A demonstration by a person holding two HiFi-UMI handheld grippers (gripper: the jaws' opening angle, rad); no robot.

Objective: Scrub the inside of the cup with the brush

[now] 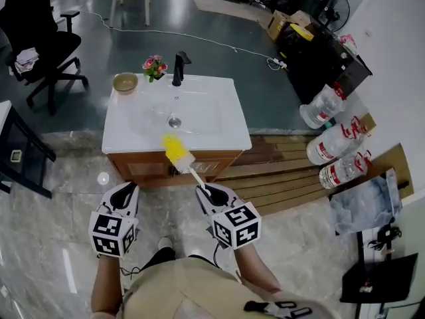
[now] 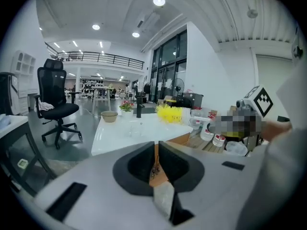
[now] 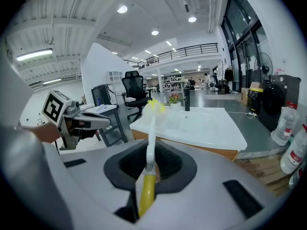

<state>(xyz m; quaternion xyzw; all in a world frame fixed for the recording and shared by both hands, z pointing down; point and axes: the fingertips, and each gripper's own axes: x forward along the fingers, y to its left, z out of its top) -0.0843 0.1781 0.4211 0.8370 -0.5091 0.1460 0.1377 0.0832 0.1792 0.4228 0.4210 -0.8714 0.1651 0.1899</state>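
I had open marble floor (image 1: 60,205) ahead, up to the wooden sink cabinet (image 1: 143,168). On its white counter (image 1: 226,128), a bowl (image 1: 125,82), flowers (image 1: 154,66) and a black faucet (image 1: 179,68) crowded the far edge, while the basin (image 1: 199,115) and near rim lay free. The brush (image 1: 178,153) reached over that near rim. Wooden planks (image 1: 292,171) and water bottles (image 1: 329,105) blocked the right side. A dark table (image 1: 20,155) hemmed in the left.
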